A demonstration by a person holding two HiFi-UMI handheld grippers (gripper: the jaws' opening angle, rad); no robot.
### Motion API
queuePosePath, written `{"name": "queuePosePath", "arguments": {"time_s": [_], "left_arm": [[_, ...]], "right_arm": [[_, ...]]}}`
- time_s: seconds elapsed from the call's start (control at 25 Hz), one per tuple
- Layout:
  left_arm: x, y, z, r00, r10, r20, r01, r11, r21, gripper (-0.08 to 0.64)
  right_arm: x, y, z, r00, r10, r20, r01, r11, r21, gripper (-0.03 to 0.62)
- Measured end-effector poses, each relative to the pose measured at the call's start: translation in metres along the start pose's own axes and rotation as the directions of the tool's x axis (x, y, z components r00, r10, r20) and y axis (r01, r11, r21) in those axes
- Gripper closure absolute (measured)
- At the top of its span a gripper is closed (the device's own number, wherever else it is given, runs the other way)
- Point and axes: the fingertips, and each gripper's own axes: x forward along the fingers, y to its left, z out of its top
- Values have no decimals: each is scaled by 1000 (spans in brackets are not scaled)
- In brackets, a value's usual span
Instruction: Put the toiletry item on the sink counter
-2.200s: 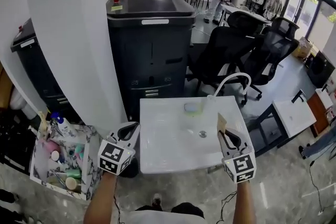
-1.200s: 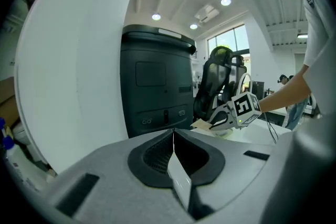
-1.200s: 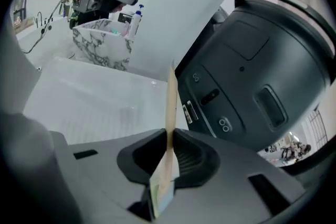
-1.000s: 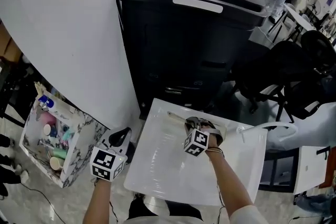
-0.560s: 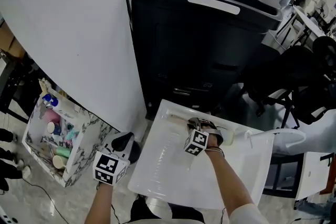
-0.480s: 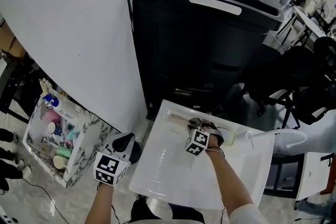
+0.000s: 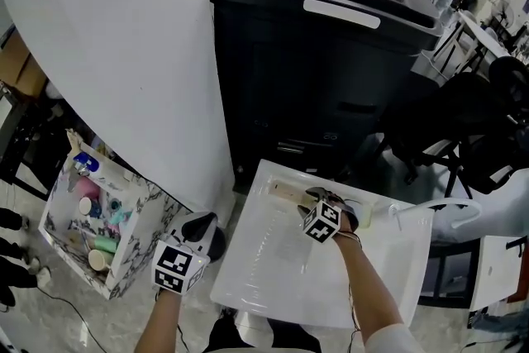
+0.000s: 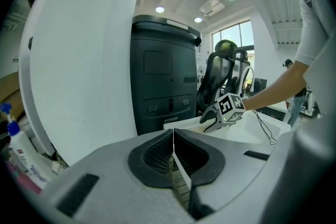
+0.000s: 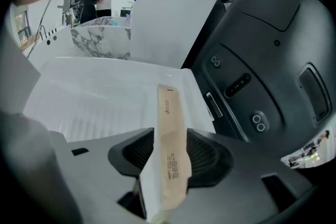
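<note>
The right gripper (image 9: 168,161) is clamped on a long tan paper packet (image 9: 170,128) — the toiletry item — which juts forward past its jaws, over the white sink counter (image 9: 94,97) near its back rim. The left gripper (image 8: 173,150) is closed on nothing, low beside the counter — a marble-patterned basket (image 7: 139,215) lies to its left.

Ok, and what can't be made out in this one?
- Print on the beige packet: too small and blurred in the right gripper view.
- Whether the packet's far end touches the sink counter: the right gripper covers much of it in the head view.
- Items in the marbled basket: too small in the head view. The left gripper view's edge cuts off a bottle.
</note>
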Motion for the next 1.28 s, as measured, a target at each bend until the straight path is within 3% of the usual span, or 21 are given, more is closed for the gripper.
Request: {"name": "queuePosePath", "arguments": {"time_s": [0.2, 0.36, 0.52, 0.68, 0.84, 1.08, 1.28], "left_arm": [[-11, -1, 13, 999, -22, 32, 21, 999, 29, 548], [-18, -7, 37, 995, -58, 82, 53, 997, 65, 548], [-25, -19, 73, 982, -114, 151, 96, 988, 119, 548], [-31, -35, 106, 960, -186, 211, 148, 972, 182, 548], [-45, -51, 133, 937, -237, 255, 179, 956, 231, 548], [-66, -72, 160, 906, -295, 303, 207, 934, 290, 548], [-84, -80, 172, 892, -317, 323, 215, 925, 315, 548]], "right_arm": [[-40, -10, 7, 995, -71, 72, 60, 988, 143, 403], [-101, -21, 11, 963, -210, 171, 146, 935, 324, 437], [-180, -20, 8, 898, -374, 231, 221, 838, 498, 511], [-257, -10, -1, 815, -529, 236, 304, 738, 602, 589], [-321, 7, -8, 738, -635, 229, 350, 650, 674, 595], [-388, 38, -16, 656, -732, 184, 423, 559, 714, 595], [-426, 57, -14, 605, -780, 159, 470, 512, 719, 595]]}}
